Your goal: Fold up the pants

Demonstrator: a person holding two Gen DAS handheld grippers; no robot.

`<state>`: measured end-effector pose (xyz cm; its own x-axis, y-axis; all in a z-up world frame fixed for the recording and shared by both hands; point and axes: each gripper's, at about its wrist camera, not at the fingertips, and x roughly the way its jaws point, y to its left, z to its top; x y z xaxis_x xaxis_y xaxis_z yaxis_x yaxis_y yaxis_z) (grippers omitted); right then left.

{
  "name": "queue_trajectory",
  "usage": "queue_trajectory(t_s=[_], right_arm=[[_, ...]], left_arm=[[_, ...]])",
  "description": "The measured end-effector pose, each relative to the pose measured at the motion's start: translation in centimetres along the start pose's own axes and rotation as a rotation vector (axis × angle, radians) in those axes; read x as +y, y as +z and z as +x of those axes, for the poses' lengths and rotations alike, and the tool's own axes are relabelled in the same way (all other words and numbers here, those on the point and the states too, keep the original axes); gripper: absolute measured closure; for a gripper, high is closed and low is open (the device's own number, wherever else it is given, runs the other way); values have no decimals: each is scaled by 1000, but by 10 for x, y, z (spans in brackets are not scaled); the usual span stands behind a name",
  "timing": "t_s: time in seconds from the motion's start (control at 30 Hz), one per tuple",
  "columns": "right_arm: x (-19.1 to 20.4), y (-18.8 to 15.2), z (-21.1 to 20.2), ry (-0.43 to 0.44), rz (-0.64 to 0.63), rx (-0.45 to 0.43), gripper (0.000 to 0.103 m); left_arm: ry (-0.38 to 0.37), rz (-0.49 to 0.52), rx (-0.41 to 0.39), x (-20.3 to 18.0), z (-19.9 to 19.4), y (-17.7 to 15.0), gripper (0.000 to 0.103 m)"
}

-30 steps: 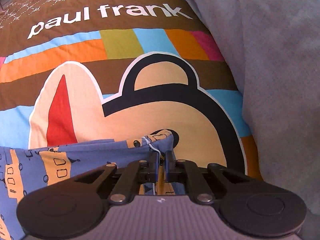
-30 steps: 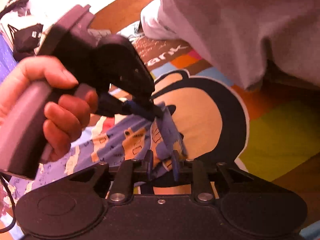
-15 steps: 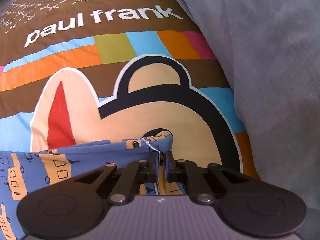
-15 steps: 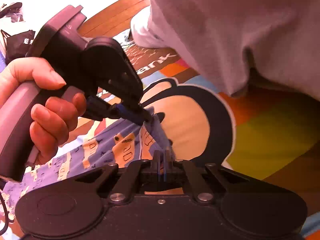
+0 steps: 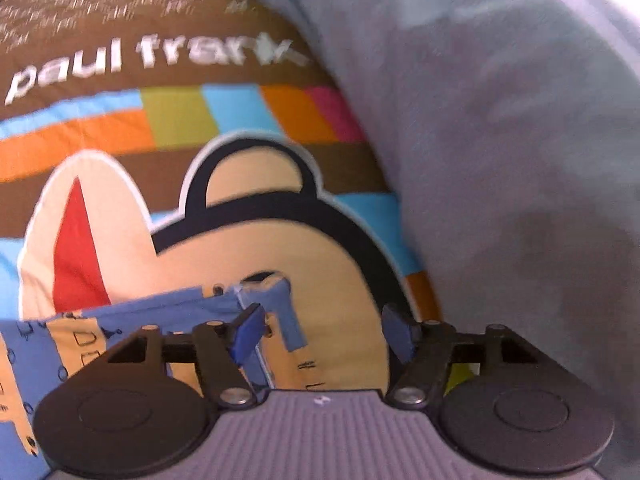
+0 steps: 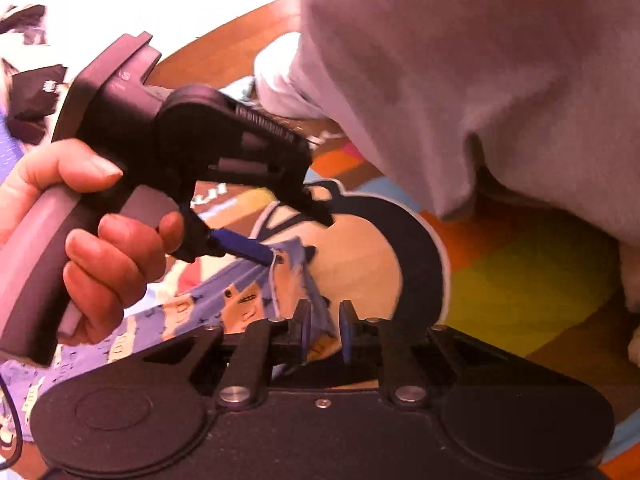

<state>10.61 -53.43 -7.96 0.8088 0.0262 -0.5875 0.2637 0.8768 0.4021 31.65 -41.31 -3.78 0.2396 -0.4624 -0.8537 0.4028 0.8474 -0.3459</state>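
Pants [image 5: 132, 320], blue with tan print, lie on a bright cartoon blanket [image 5: 168, 120], one corner bunched between the two tools. Left gripper [image 5: 320, 328] has just been opening its jaws, which now stand wide, the corner lying loose against one blue pad. Right gripper [image 6: 324, 320] has also just been opening a little; its narrow jaws have cloth [image 6: 296, 280] between them, but whether the pads press on it is hard to tell. A hand [image 6: 92, 240] holds the left tool just above the fabric. Risk, by this reading: the freed corner may spring back or slump, spoiling the fold's edge, if the right jaws slacken before the layers settle. Motion blurs the left view, most of the pants falls outside both frames, and a person's grey garment [image 6: 460, 80] blocks the blanket's far side.
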Motion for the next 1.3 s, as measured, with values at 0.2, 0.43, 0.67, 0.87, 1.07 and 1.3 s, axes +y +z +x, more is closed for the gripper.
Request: queue_trajectory(t_s=[0.2,0.43,0.67,0.87,1.07,1.3], right_arm=[[12,1,0,64,-53,-14,72],[15,-3,28,0,-27,143,70],[14,1,17,-206,-15,69,47],[63,-5,2,-80,-211,8,21],[146,-42,13,202,-382,105,6],[185,-70,40,166,-586,230,8]], left_arm=[[51,70,-67,24,-46,-28,18],[180,-35,-17,113,-70,-78,17],[315,-153,-30,224,-123,-126,20],[405,-108,-139,279,-198,-124,20],[446,-110,-178,328,-191,-73,20],[545,142,-44,335,-114,-47,77]])
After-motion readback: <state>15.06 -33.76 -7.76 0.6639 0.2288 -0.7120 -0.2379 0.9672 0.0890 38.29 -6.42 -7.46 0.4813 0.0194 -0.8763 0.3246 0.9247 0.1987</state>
